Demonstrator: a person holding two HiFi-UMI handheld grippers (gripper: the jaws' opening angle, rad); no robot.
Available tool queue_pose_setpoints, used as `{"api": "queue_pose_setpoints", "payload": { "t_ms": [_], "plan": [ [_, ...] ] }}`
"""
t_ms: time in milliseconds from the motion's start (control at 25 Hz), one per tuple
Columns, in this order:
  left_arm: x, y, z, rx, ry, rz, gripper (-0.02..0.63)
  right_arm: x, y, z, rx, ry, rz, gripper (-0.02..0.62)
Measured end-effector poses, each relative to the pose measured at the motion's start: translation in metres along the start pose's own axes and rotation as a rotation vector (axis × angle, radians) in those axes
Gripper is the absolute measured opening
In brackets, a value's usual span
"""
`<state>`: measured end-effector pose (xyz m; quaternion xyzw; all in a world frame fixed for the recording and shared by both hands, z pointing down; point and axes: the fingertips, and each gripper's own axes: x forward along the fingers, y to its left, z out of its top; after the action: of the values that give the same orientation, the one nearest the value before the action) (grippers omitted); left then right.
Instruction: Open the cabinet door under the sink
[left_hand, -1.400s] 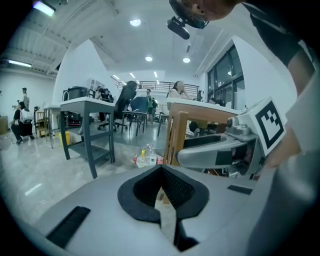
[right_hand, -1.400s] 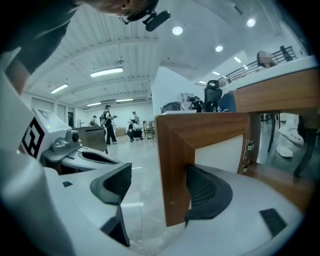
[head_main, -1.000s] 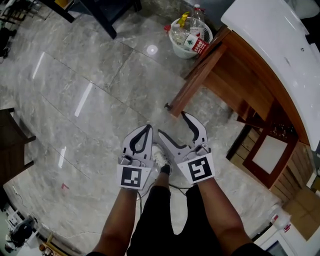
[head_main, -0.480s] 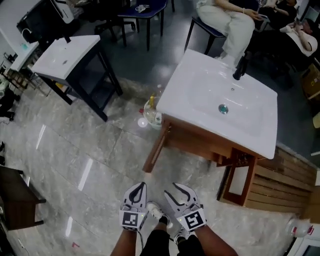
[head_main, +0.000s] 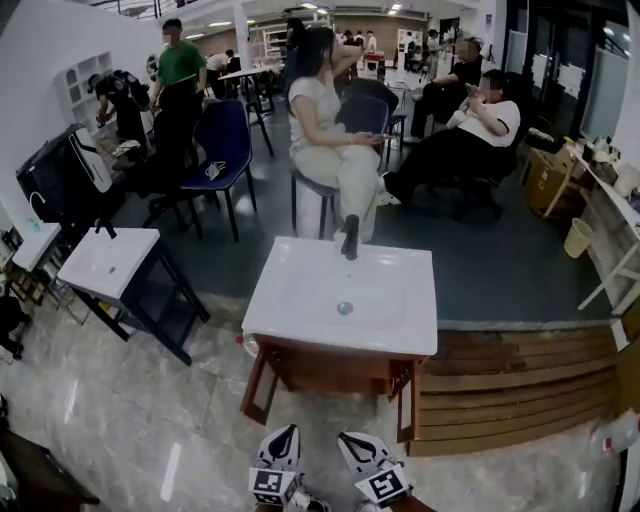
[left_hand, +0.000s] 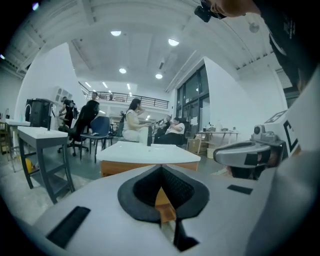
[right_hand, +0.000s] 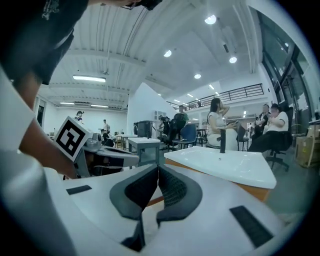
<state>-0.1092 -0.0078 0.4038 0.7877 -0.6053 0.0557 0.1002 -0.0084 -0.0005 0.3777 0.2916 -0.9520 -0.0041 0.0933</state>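
The left gripper (head_main: 286, 434) and right gripper (head_main: 347, 440) are pointing at the cabinet (head_main: 330, 368) from well apart. Both are keeping their jaws together and empty, probably because no handle is within reach. The cabinet is standing under the sink (head_main: 345, 295), its door facing them.
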Motion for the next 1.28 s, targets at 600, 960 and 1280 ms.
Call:
{"api": "queue_pose_setpoints", "payload": {
  "t_ms": [600, 960, 1280],
  "plan": [
    [-0.058, -0.137, 0.085, 0.099, -0.069, -0.124, 0.021, -0.145, -0.019, 0.08, -0.02, -0.124, -0.17, 0.028],
    [-0.08, -0.145, 0.125, 0.154, -0.137, -0.21, 0.021, -0.15, 0.005, 0.115, -0.046, -0.176, -0.231, 0.025],
    [-0.101, -0.118, 0.142, 0.193, -0.169, -0.223, 0.021, -0.132, 0.026, 0.138, -0.064, -0.195, -0.275, 0.025]
  ]
}}
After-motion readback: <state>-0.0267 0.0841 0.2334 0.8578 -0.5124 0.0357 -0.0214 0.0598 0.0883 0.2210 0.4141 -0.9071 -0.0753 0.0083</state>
